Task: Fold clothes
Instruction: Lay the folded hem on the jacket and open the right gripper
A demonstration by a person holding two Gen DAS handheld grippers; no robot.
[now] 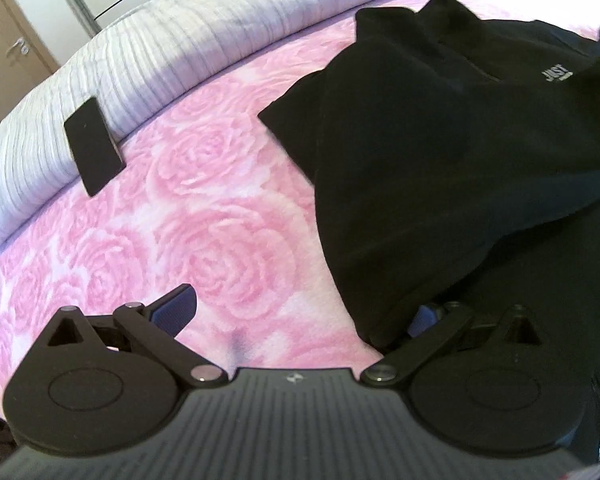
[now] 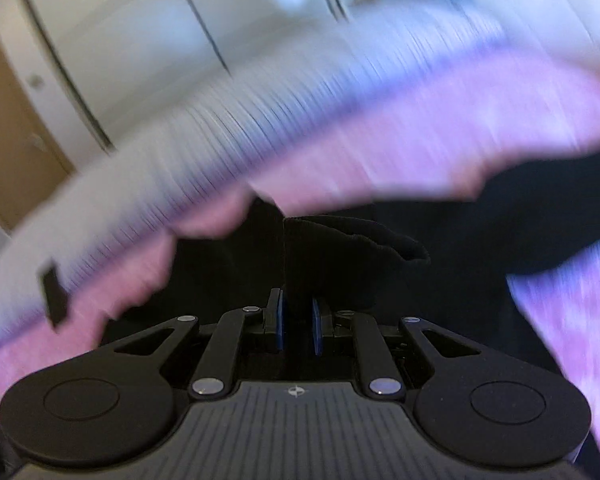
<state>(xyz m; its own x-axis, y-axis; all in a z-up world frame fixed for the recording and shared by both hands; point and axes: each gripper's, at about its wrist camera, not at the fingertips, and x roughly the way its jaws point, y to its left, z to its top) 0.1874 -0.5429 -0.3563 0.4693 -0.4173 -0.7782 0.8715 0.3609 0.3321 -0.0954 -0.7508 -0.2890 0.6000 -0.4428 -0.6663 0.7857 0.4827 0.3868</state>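
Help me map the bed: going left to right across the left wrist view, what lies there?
Brown door → flat black rectangular object → pink rose-print blanket → black garment with white "JUST" lettering.

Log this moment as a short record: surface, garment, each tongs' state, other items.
surface: bed with pink rose blanket, white quilt behind
garment: black top with white "JUST" print, lying on the blanket, partly folded
left tongs: open wide, one pad over blanket, the other at the garment's near edge
right tongs: shut on a fold of the black top; view motion-blurred
other items: flat black rectangle leaning on the quilt
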